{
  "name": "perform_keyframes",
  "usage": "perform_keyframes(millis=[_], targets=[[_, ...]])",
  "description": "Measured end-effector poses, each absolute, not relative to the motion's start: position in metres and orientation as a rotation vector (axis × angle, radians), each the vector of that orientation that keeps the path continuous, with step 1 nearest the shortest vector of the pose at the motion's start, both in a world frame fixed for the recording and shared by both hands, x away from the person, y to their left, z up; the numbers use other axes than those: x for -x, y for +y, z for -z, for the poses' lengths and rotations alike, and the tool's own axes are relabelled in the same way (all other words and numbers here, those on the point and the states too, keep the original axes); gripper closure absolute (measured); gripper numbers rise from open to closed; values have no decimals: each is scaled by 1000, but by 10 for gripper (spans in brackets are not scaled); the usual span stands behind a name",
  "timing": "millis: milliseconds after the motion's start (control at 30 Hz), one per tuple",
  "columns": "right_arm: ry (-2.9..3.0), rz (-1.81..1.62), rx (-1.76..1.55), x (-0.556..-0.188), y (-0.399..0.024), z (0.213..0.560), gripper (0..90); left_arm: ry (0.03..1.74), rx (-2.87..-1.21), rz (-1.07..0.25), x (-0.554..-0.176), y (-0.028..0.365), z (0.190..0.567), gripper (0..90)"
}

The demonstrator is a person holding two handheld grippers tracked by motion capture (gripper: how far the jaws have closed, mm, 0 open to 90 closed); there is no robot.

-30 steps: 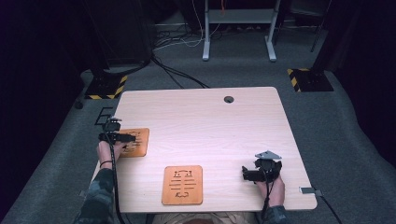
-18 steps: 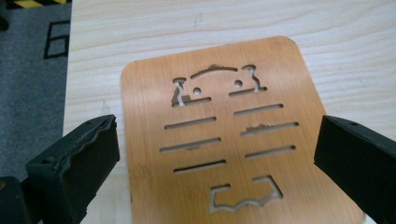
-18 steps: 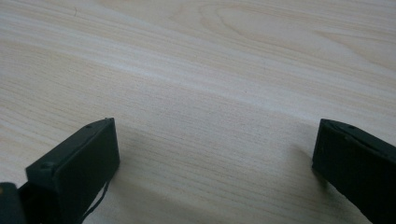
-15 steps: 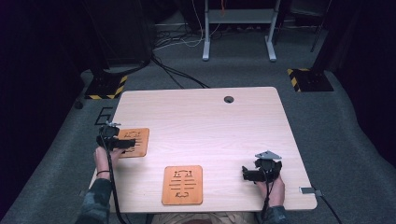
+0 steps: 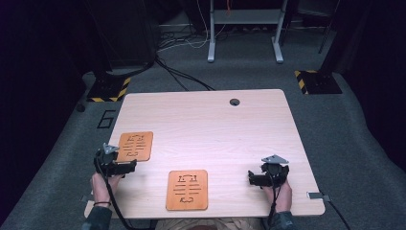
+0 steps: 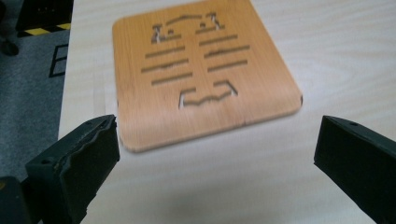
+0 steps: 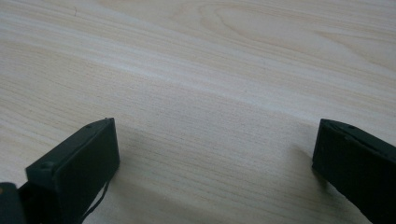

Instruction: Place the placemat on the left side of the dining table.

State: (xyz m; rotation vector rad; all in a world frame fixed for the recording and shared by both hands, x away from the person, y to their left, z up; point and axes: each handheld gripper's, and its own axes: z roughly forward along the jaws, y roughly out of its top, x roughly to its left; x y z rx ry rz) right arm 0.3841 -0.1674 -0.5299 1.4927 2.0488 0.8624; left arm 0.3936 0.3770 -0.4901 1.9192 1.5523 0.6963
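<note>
Pale wood tabletop (image 5: pixel 215 124) carries two orange-brown slotted wooden mats: one (image 5: pixel 135 146) near its left edge, one (image 5: pixel 187 189) at front centre. Left gripper (image 5: pixel 125 166) hovers just before the left mat, jaws spread; right gripper (image 5: pixel 253 177), likewise spread, rests over bare wood.

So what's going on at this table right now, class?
A person holds a gripper in each hand over a wooden table. The left gripper, jaws open, sits just short of one orange slotted mat without touching it. The right gripper, also open, rests over bare wood. A second mat lies between them, untouched.
</note>
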Motion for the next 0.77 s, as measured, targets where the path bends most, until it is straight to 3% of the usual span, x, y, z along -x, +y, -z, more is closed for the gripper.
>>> perform_keyframes(millis=[267, 533, 767], targets=[[2049, -865, -1494, -384, -167, 530, 0, 1568, -1910, -711, -365, 377, 516, 0], [2046, -869, -1496, -384, -167, 530, 0, 1557, -1884, -725, -359, 379, 532, 0], [2043, -862, -1500, -384, -167, 530, 0, 1552, -1880, -651, -361, 382, 533, 0]])
